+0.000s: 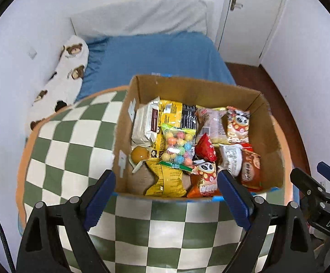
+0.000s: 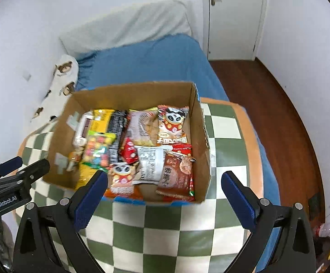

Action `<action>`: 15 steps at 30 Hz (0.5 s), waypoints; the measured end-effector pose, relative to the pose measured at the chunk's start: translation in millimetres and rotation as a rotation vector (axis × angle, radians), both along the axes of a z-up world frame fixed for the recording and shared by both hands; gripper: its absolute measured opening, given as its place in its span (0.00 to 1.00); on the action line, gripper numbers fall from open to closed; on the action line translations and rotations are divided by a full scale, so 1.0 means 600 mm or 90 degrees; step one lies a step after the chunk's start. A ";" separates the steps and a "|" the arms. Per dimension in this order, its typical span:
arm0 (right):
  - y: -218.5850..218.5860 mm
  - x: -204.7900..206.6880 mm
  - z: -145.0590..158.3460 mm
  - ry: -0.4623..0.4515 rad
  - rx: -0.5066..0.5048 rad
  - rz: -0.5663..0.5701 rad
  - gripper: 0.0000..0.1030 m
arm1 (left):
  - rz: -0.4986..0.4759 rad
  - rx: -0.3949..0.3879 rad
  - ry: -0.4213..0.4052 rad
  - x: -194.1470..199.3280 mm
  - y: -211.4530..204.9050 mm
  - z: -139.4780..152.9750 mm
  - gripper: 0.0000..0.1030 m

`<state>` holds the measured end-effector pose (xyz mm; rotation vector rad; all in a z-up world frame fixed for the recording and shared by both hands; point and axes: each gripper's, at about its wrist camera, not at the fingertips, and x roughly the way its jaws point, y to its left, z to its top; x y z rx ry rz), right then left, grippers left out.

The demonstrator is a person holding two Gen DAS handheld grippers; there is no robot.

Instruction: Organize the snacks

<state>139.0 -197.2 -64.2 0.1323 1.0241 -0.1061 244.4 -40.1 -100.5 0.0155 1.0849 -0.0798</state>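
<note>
Both tools are empty. The left gripper (image 1: 166, 195) has its blue-padded fingers spread wide, nothing between them; the right gripper (image 2: 165, 196) is likewise spread and empty. Both hang just short of the near wall of the open brown cardboard box (image 1: 272, 141), which rests on a green-and-white checked cushion with an orange border (image 1: 74, 141), on a bed with a blue sheet (image 1: 156, 56).

The snacks lie in the box in a loose heap, ahead of both finger pairs. Straight ahead of the left fingers: a clear bag of coloured candy balls (image 1: 178, 145) lying over a yellow foil packet (image 1: 167, 182). Close to the left gripper's right finger: an orange panda-print packet (image 1: 204, 179). Ahead of the right fingers: a red-brown rice-cracker packet (image 2: 178, 175) and, to its left, a white printed wrapper (image 2: 150, 166). A second panda packet (image 2: 173, 125) lies at the far wall.

Assessment: the work appears at an approach stage, with no item yet selected. The next move calls for lowering one gripper over the near wall and closing on a top-lying packet. Overlapping wrappers risk a double pick; slippery foil may slide.
</note>
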 end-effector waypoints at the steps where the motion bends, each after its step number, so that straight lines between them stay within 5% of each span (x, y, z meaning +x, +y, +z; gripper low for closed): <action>1: 0.005 -0.014 0.011 -0.009 -0.004 0.001 1.00 | 0.000 0.006 -0.008 -0.012 0.000 0.009 0.89; 5: 0.024 -0.077 0.056 -0.049 -0.020 0.009 1.00 | -0.002 0.031 -0.050 -0.074 -0.002 0.047 0.89; 15: 0.057 -0.202 0.155 -0.129 -0.050 0.019 1.00 | -0.006 -0.006 -0.121 -0.189 0.010 0.128 0.89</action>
